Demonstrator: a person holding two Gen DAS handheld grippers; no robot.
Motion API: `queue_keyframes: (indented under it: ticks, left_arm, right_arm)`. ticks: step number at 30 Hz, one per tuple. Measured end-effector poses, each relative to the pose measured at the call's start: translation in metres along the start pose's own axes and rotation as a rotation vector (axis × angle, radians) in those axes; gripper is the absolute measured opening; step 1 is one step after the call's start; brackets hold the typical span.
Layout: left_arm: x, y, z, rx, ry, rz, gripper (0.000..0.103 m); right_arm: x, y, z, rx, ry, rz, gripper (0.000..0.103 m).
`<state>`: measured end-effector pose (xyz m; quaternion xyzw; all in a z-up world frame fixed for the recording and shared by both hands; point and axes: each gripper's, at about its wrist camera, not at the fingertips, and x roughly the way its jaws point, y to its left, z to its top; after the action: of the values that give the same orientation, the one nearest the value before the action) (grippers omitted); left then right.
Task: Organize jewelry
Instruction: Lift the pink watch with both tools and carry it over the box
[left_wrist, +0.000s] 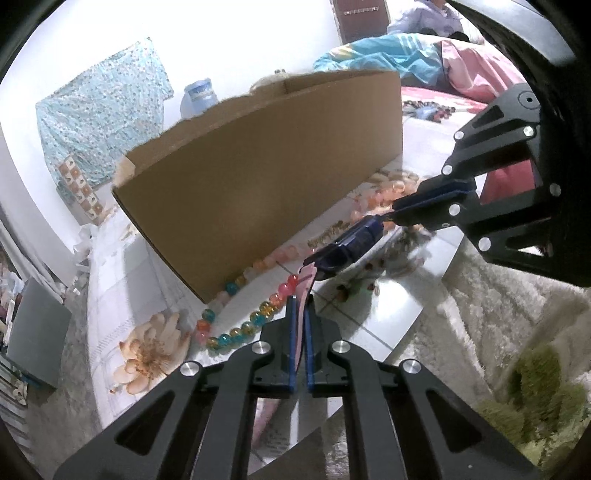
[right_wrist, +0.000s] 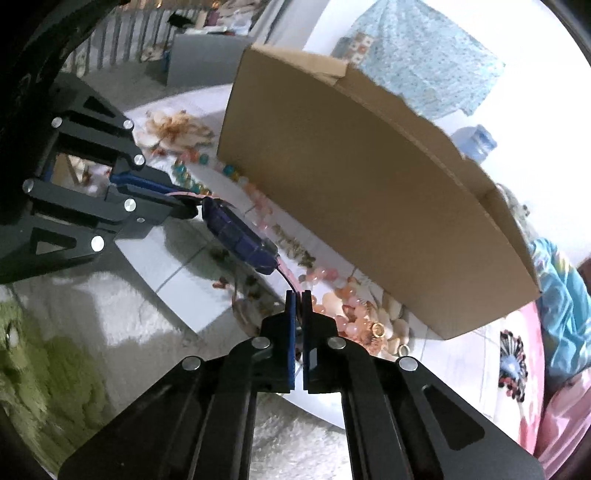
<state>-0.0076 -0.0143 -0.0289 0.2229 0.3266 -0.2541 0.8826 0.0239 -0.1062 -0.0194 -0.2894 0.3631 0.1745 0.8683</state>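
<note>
Standing on the floral table (left_wrist: 122, 273) is one open cardboard box (left_wrist: 266, 173); its contents are hidden. Along its base lie two strands of coloured glass beads (left_wrist: 255, 325). Above them, left gripper (left_wrist: 302, 306) and right gripper (right_wrist: 298, 299) each pinch an end of one dark-blue, pink-strapped watch (right_wrist: 240, 236).
</note>
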Motion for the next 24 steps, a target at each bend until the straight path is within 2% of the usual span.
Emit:
queue_keyframes:
  ticks: [7, 12, 15, 19, 20, 24]
  left_arm:
    - [-0.039, 0.006, 0.018, 0.02, -0.094, 0.051, 0.003]
    - [-0.075, 0.032, 0.057, -0.029, -0.188, 0.04, 0.003]
    - [-0.085, 0.056, 0.088, -0.063, -0.213, 0.018, 0.003]
    - [-0.063, 0.095, 0.132, -0.127, -0.13, -0.02, 0.003]
    - [-0.055, 0.101, 0.141, -0.137, -0.111, -0.026, 0.003]
    - [0.001, 0.134, 0.172, -0.217, 0.056, -0.115, 0.003]
  right_arm:
    - [-0.035, -0.016, 0.01, 0.022, -0.107, -0.105, 0.0]
    - [-0.069, -0.051, 0.035, 0.041, -0.216, -0.171, 0.0]
    - [-0.074, -0.073, 0.061, 0.03, -0.247, -0.17, 0.0]
    - [-0.067, -0.105, 0.091, 0.065, -0.219, -0.056, 0.001]
    - [-0.055, -0.119, 0.101, 0.081, -0.192, -0.012, 0.0]
    - [-0.003, -0.155, 0.124, 0.152, -0.051, 0.153, 0.0]
